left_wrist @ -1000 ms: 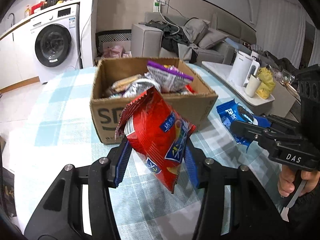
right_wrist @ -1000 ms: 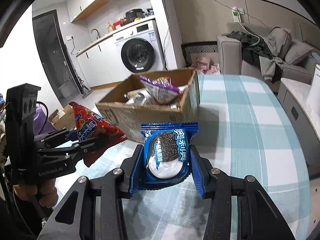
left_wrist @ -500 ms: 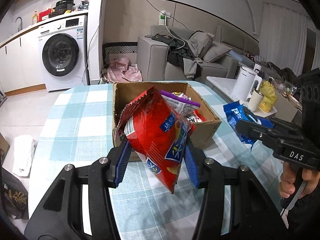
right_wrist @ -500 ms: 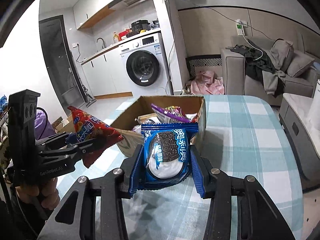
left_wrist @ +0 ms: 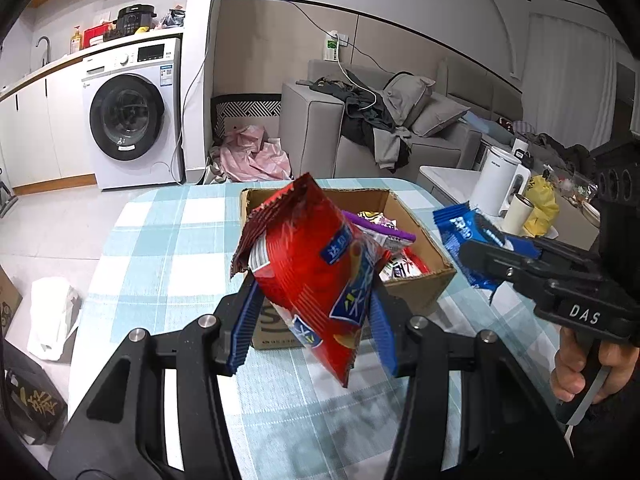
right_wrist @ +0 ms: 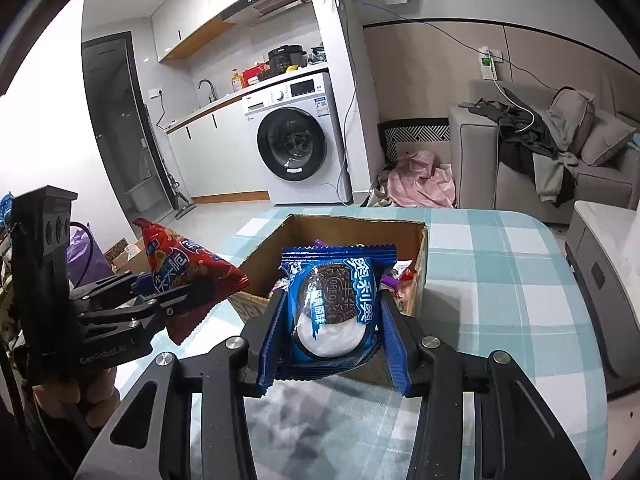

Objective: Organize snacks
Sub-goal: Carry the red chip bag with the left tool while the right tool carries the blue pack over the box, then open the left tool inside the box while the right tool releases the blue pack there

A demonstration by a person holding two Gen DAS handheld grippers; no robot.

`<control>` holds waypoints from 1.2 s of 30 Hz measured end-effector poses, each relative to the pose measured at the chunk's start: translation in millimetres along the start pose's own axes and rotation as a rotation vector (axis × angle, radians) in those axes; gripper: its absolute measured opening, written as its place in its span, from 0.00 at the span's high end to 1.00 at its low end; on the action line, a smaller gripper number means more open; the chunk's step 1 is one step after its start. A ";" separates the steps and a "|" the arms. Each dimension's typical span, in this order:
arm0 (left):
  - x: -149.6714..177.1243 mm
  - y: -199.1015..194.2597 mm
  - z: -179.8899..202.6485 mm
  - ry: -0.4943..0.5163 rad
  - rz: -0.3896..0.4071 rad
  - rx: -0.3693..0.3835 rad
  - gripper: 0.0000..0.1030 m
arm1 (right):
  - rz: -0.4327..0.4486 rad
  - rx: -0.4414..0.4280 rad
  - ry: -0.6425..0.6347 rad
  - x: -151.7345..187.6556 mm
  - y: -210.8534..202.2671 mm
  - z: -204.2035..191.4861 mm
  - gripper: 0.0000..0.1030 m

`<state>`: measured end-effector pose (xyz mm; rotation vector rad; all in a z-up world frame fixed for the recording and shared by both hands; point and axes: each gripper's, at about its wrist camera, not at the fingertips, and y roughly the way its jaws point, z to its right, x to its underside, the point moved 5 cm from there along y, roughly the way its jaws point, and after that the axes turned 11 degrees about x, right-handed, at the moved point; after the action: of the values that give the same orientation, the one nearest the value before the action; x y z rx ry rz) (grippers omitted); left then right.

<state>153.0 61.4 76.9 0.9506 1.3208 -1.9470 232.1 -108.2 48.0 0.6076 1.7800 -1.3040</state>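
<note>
Left wrist view: left gripper (left_wrist: 312,322) clamps a crinkled red foil snack bag (left_wrist: 316,276), held up in front of the open brown cardboard box (left_wrist: 424,286) on the blue-and-white checked tablecloth (left_wrist: 160,248).
Box contents: several wrapped snacks, a purple packet (left_wrist: 384,230) on top.
Right wrist view: right gripper (right_wrist: 332,344) grips a blue Oreo cookie packet (right_wrist: 336,304) upright, near the box's front edge, above the cloth.
</note>
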 end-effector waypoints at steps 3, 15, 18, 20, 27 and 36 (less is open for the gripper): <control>-4.7 3.4 -2.7 0.007 -0.004 -0.006 0.54 | -0.009 0.003 -0.001 -0.8 8.3 -2.7 0.56; -13.2 43.9 -21.5 -0.012 -0.035 -0.013 0.54 | -0.045 0.006 0.023 -3.2 40.2 -3.4 0.56; -16.0 57.2 -26.3 -0.012 -0.047 -0.016 0.54 | -0.057 0.007 0.028 -2.9 49.4 -2.7 0.56; -16.4 65.9 -28.9 -0.018 -0.057 -0.015 0.54 | -0.067 0.005 0.034 -3.0 56.1 -1.5 0.56; -21.0 99.2 -40.2 -0.015 -0.083 -0.021 0.54 | -0.092 0.012 0.055 -2.6 71.4 5.5 0.56; -26.9 136.8 -41.8 0.003 -0.107 -0.015 0.54 | -0.085 0.041 0.064 -7.2 84.4 13.0 0.57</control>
<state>286.0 57.9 18.0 0.8927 1.4120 -2.0129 305.4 -90.6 7.4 0.6084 1.8527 -1.3961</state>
